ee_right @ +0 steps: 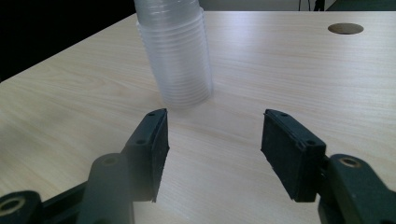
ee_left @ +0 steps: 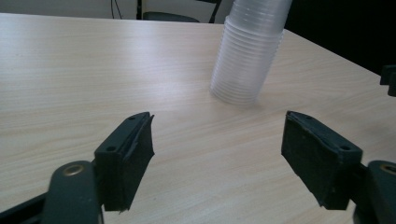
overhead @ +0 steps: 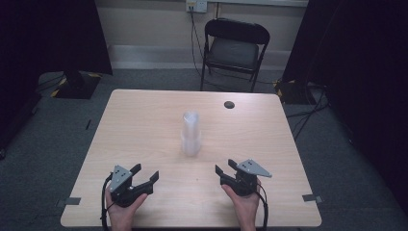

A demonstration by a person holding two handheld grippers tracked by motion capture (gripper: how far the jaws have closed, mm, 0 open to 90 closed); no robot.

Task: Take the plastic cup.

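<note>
1. So, the tall stack of clear plastic cups (overhead: 190, 134) stands upright near the middle of the pale wooden surface (overhead: 144, 125), well apart from both hands and a little farther from the person than they are.
2. Near the front edge, the left claw (overhead: 145, 174) rests low with its jaws spread wide and nothing between them; in the left gripper view the stack (ee_left: 247, 56) sits ahead and to the right of its line.
3. The right claw (overhead: 225, 168) also has a clear gap between its jaws and holds nothing; in the right gripper view the stack (ee_right: 176, 56) stands ahead and to the left.
4. To my eye, the step in hand is the reach for the cups. One claw should steady the lower stack while the other takes the top rim.
5. Thin plastic buckles easily, so a gentle squeeze is wise, and the approach should be level to avoid tipping the stack.
6. A small dark round hole (overhead: 229, 104) lies at the far right, clear of the work.
</note>
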